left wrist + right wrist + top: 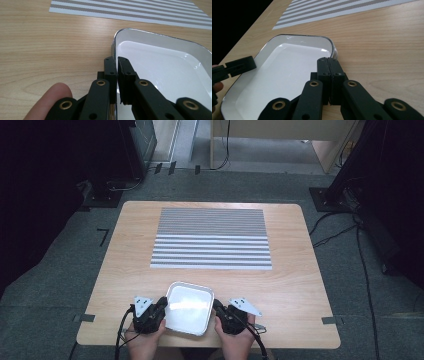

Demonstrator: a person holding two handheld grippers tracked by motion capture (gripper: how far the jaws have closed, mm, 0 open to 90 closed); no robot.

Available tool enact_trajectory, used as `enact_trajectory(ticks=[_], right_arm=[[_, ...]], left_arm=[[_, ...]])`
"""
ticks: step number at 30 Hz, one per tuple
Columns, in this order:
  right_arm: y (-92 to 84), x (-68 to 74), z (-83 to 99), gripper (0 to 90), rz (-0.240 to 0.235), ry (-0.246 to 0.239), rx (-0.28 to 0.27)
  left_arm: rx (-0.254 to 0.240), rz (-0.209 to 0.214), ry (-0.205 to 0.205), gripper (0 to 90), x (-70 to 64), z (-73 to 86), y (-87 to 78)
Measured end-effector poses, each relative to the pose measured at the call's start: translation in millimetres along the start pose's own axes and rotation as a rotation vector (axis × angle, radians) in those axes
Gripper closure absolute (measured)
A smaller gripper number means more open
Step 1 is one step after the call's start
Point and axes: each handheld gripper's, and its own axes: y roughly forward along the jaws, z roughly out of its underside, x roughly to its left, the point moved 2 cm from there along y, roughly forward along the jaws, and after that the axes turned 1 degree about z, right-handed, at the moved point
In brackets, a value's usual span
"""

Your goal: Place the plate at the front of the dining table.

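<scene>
Tray (pixel 188 309) betw. both grippers, L gripper (pixel 117 65) clamped on its rim, R gripper (pixel 328 62) likewise.

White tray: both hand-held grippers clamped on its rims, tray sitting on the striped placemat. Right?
Not quite. The white tray sits on the bare wooden table, nearer the person than the striped placemat, as the high view shows. Left hand-held gripper and right hand-held gripper are clamped on its rims.

striped placemat (pixel 211 238) | mid-table, flat | wooden table (pixel 130 255) | grey floor (pixel 55 265)
</scene>
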Motion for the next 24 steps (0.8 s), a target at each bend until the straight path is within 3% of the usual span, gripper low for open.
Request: enact_trajectory(ticks=[6, 11, 15, 19, 24], right_arm=[[-3.5, 1.5, -1.0, 89.3, -0.06, 0.072, 0.023], [0.1, 0.7, 1.9, 86.7, -0.078, 0.091, 0.056], [1.7, -0.8, 1.8, 87.3, -0.092, 0.124, 0.056], [6.2, -6.6, -0.9, 88.0, -0.136, 0.188, 0.061], [9.3, -10.8, -3.4, 88.4, -0.175, 0.225, 0.056]], left_arm=[[-0.004, 0.002, -0.012, 87.5, 2.5, -0.2, -0.3], [-0.005, 0.003, -0.016, 87.6, 3.7, -0.2, -0.6], [-0.005, 0.003, -0.025, 87.7, 5.1, -0.3, -0.8], [-0.002, 0.025, -0.062, 87.8, 9.8, -1.1, -1.4], [-0.001, 0.021, -0.06, 87.7, 9.8, -1.1, -2.4]])
